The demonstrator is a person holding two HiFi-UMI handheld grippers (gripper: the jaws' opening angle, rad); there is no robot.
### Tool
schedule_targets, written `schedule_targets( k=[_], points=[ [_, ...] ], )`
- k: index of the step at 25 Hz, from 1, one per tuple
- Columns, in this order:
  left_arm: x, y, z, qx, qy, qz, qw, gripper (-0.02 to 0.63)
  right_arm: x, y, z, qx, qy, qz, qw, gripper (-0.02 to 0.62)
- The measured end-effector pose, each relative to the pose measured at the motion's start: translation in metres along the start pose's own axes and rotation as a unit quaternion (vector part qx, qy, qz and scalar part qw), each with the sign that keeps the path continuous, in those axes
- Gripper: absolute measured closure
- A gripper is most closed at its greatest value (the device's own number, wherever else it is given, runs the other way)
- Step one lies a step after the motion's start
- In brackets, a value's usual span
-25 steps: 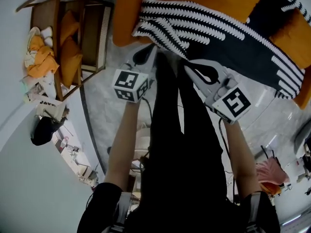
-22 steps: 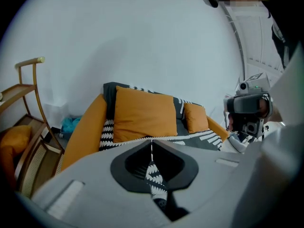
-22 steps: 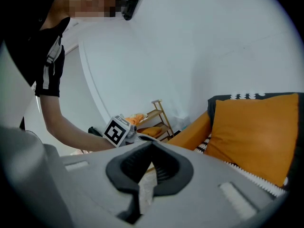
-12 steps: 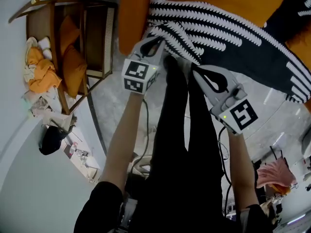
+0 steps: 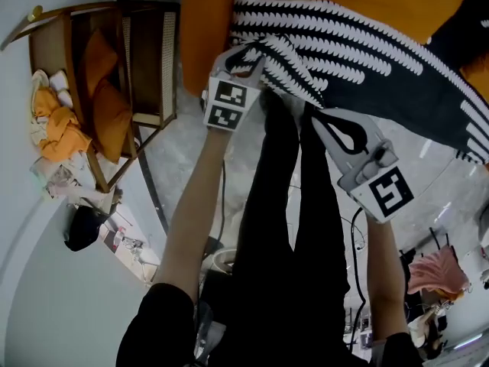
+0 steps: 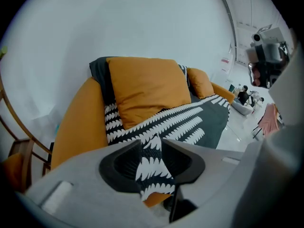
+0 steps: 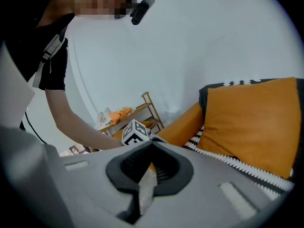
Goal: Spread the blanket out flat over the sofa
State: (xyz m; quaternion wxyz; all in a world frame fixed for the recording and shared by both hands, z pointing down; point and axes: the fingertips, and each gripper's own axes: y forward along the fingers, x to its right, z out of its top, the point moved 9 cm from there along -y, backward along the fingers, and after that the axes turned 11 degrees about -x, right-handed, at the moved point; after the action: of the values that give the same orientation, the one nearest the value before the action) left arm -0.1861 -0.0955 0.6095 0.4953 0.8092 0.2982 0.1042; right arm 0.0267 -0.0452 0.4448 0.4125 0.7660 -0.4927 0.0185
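1. Compared with 1 second ago, the left claw (image 5: pixel 241 58) has sunk to the sofa (image 5: pixel 205 29) front edge. It now sits right at the near corner of the blanket (image 5: pixel 367 48).
2. Its jaws have just been opening. In the left gripper view they stand apart with a fold of blanket hanging loose between them, so the claw is open and the corner looks released rather than pinched.
3. The right claw (image 5: pixel 327 118) has also come lower. Its jaws are together with nothing between them, and it hovers just beside the front hem, not touching it.
4. The blanket lies across the seat, runs up behind the cushion (image 6: pixel 142 87), and drapes over the front edge.
5. We judge the left corner to be placed, so most of the spreading is done.
6. The fold in the left claw looks bunched, and the hem runs slanted toward the right end in the head view.
7. The next move likely calls for backing the left claw out without dragging the fold, then tugging the right side square.
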Motion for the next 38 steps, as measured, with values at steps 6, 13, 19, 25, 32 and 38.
schedule_targets(
  k=[6, 13, 19, 25, 32, 38],
  points=[
    [0.03, 0.054, 0.026, -0.035, 0.033, 0.004, 0.9988, 0.419, 0.041, -0.032, -0.032, 0.004, 0.027, -0.011, 1.0, 0.592],
    [0.024, 0.08, 0.01, -0.086, 0.059, 0.011, 0.9945, 0.416, 0.048, -0.023, -0.045, 0.007, 0.036, -0.002, 0.999, 0.592],
    [0.01, 0.077, -0.006, -0.103, 0.071, 0.009, 0.9921, 0.479, 0.036, -0.007, -0.041, 0.017, 0.041, 0.013, 0.999, 0.592],
    [0.03, 0.076, 0.012, -0.102, 0.073, 0.011, 0.992, 0.554, 0.046, -0.031, -0.044, 0.01, 0.046, 0.013, 0.999, 0.592],
    [0.062, 0.07, 0.036, -0.088, 0.067, 0.027, 0.9935, 0.582, 0.068, -0.058, -0.051, 0.022, 0.038, 0.028, 0.999, 0.592],
    [0.096, 0.047, 0.052, -0.072, 0.039, 0.044, 0.9957, 0.584, 0.076, -0.087, -0.05, 0.024, 0.013, 0.052, 0.998, 0.592]
  ],
)
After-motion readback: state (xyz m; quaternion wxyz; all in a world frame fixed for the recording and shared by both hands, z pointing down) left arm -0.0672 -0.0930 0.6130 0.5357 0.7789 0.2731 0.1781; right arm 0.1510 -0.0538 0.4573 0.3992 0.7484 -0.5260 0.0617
